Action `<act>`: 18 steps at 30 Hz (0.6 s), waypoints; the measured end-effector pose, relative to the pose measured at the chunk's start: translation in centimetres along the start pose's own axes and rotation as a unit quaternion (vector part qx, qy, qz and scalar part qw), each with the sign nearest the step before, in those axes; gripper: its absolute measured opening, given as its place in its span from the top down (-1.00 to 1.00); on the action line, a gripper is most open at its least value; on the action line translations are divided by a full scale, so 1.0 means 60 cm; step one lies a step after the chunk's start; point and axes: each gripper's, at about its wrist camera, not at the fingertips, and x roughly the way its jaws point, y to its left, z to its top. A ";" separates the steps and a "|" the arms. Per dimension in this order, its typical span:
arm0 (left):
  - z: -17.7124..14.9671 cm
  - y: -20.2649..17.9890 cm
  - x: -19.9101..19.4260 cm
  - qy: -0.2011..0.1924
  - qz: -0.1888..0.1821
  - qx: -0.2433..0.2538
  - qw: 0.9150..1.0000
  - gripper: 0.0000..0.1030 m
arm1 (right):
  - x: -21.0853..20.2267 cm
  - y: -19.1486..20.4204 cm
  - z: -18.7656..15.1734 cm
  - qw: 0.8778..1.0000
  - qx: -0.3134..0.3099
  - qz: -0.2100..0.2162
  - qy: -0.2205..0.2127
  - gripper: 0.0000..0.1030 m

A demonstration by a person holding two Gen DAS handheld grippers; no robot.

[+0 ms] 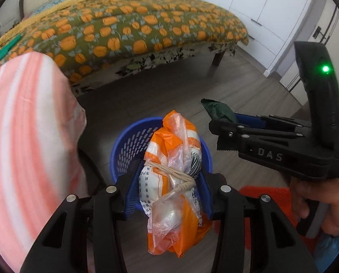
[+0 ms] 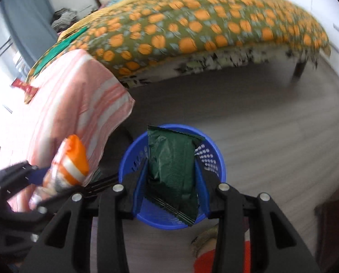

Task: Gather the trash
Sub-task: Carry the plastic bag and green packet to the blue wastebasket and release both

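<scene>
A blue perforated trash basket [image 1: 126, 143] stands on the wood floor; it also shows in the right wrist view [image 2: 211, 157]. My left gripper [image 1: 169, 182] is shut on an orange, white and clear plastic bag [image 1: 176, 168] tied with string, held above the basket. My right gripper [image 2: 171, 182] is shut on a dark green foil wrapper [image 2: 173, 166], held over the basket's mouth. In the left wrist view the right gripper [image 1: 224, 125] comes in from the right with the green wrapper [image 1: 217, 110]. In the right wrist view the left gripper [image 2: 39, 177] holds the orange bag [image 2: 69, 161] at left.
A bed with an orange-patterned quilt [image 1: 128, 29] fills the background. A pink and white striped cloth [image 1: 26, 136] hangs at the left, close to the basket. White cabinets [image 1: 260, 6] stand at the back right. Something red [image 2: 215, 261] lies on the floor near me.
</scene>
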 end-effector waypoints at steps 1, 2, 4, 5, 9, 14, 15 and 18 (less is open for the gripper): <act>0.005 0.000 0.019 0.006 0.001 -0.005 1.000 0.13 | 0.011 -0.012 0.002 1.000 0.011 0.005 0.008 0.26; 0.008 0.001 0.033 0.011 0.002 -0.010 1.000 0.13 | 0.021 -0.021 0.003 1.000 0.019 0.008 0.014 0.26; 0.011 0.002 0.056 0.017 0.005 -0.015 1.000 0.13 | 0.036 -0.033 0.006 0.999 0.035 0.015 0.021 0.26; 0.013 0.001 0.068 0.019 0.009 -0.014 1.000 0.13 | 0.041 -0.038 0.006 0.999 0.043 0.019 0.023 0.26; 0.015 0.005 0.099 0.028 0.010 -0.006 1.000 0.07 | 0.064 -0.053 0.010 0.997 0.067 0.036 0.031 0.23; 0.020 0.003 0.101 0.021 0.028 0.009 0.999 -0.35 | 0.063 -0.078 0.013 0.993 0.107 0.039 0.015 -0.24; 0.020 0.004 0.094 0.018 0.023 0.005 1.000 -0.36 | 0.056 -0.081 0.015 0.993 0.112 0.039 0.009 -0.26; 0.013 0.000 0.057 0.003 0.010 0.001 1.000 -0.38 | 0.027 -0.089 0.018 0.992 0.121 0.026 -0.021 -0.32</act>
